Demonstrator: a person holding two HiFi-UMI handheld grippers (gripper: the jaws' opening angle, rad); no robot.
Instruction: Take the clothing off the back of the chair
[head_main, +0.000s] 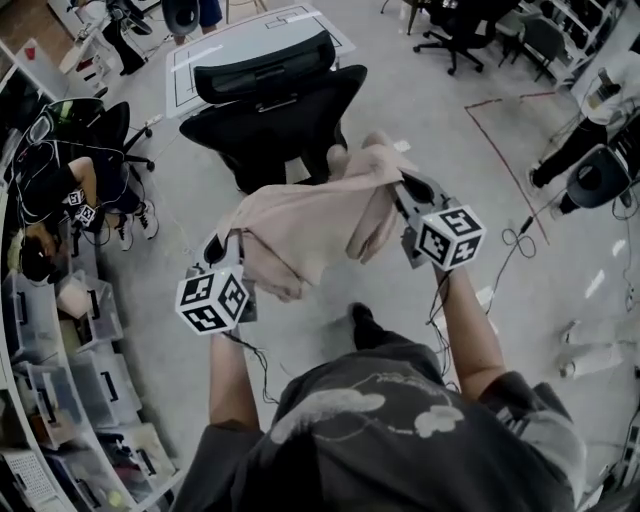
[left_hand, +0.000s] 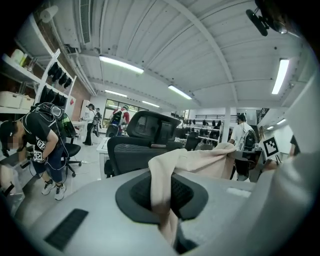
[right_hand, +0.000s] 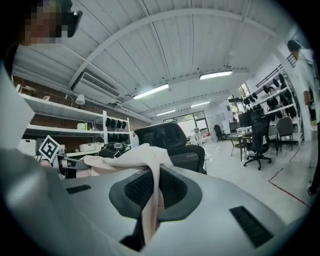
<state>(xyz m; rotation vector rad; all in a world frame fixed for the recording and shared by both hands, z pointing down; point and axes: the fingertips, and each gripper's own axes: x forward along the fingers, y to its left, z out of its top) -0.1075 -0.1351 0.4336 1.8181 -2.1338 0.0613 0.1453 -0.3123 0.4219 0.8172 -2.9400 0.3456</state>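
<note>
A pale pink garment (head_main: 300, 225) hangs in the air between my two grippers, clear of the black office chair (head_main: 270, 100) that stands just beyond it. My left gripper (head_main: 218, 250) is shut on the garment's left end, and the cloth (left_hand: 195, 160) runs out of its closed jaws toward the right. My right gripper (head_main: 402, 188) is shut on the other end, where the cloth (right_hand: 130, 157) drapes over the jaws to the left. The chair's headrest and back (left_hand: 145, 145) show bare behind the cloth, as they do for the chair (right_hand: 170, 140) in the right gripper view.
A white table (head_main: 250, 40) stands behind the chair. A seated person (head_main: 50, 190) and shelves with bins (head_main: 60, 400) line the left side. More office chairs (head_main: 460, 30) stand at the far right, and cables (head_main: 515, 240) lie on the floor to the right.
</note>
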